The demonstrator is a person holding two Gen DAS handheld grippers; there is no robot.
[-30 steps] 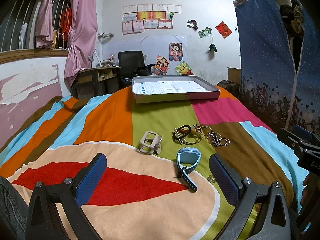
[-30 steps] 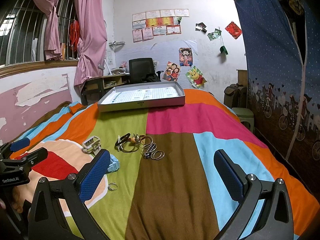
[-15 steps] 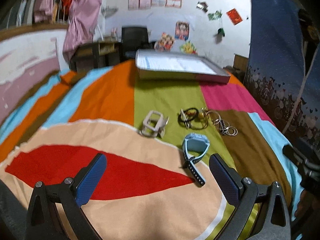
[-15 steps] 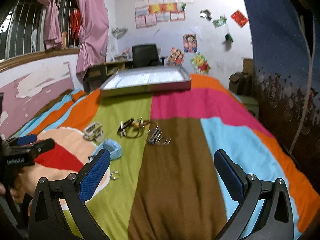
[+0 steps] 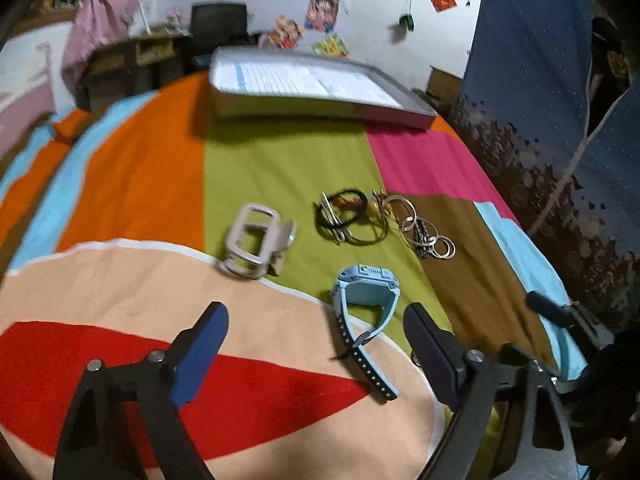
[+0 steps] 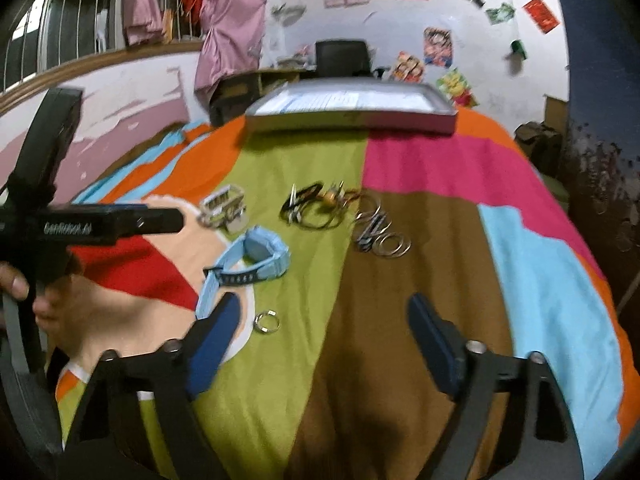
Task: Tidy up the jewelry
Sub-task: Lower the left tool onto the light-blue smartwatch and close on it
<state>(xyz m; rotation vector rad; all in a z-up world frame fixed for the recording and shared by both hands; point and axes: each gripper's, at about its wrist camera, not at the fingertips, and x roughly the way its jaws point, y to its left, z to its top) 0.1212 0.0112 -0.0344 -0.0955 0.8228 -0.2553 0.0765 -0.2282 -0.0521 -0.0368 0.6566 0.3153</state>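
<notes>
The jewelry lies loose on a multicoloured bedspread (image 5: 280,168). A light blue watch (image 5: 366,292) rests on its side where the green stripe meets the peach oval, its strap trailing toward the camera in the left wrist view. Beyond it and to the left stands a pale grey watch (image 5: 256,242), near but apart from the blue one. To the right of the grey watch sits a tangle of black cord bracelets (image 5: 346,216) with a small gold-coloured piece, and just beside that, on the brown stripe, a cluster of silver rings (image 5: 430,238). In the right wrist view a single silver ring (image 6: 267,322) lies alone on the green stripe, close to the blue strap end.

A shallow grey tray (image 5: 320,98) lined with printed paper sits at the far end of the bed, well apart from all the pieces.

The left gripper (image 5: 316,344) hovers over the peach area with its jaws spread wide and nothing between them; the blue watch strap lies between the fingertips, untouched. The right gripper (image 6: 324,332) hangs over the green and brown stripes, jaws likewise wide and empty. A hand (image 6: 36,296) grips the left tool's handle.
</notes>
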